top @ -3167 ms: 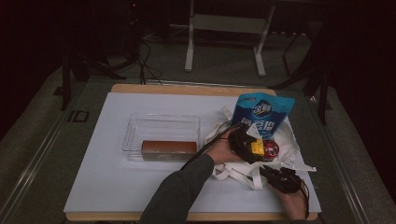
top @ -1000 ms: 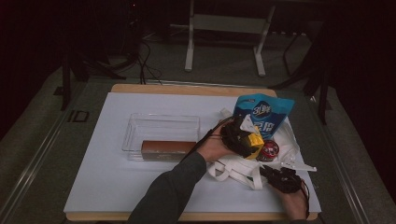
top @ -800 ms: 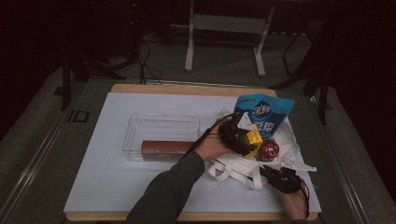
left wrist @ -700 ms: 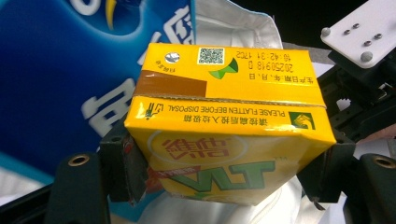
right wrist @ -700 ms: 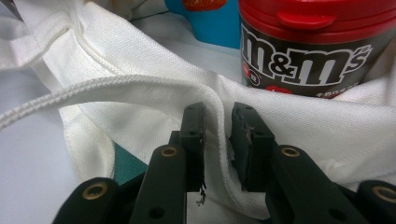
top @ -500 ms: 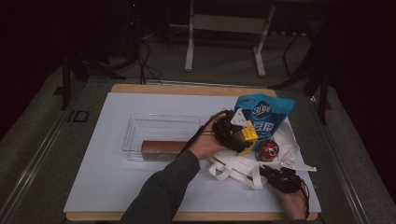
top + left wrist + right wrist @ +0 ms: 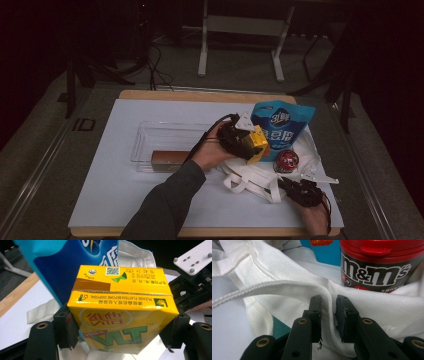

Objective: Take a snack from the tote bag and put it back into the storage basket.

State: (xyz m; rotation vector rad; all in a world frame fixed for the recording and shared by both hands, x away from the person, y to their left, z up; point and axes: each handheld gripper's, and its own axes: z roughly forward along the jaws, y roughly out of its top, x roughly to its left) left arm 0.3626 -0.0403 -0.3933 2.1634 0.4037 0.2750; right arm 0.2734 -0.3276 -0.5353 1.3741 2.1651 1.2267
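My left gripper is shut on a yellow drink carton and holds it off the table in front of a blue pouch. In the left gripper view the carton sits clamped between both jaws, top face towards the camera. My right gripper rests near the table's front right edge. Its jaws pinch the hem of a white cloth bag, as the right gripper view shows. A red-lidded M&M's canister stands on the bag, close behind those jaws.
A clear plastic tray holding a brown bar lies left of centre on the white mat. The blue pouch leans upright behind the bag. Table legs and cables stand beyond the far edge.
My left gripper has lifted the yellow carton and carried it leftwards, away from the canister and towards the tray. The right gripper and the bag have stayed put.
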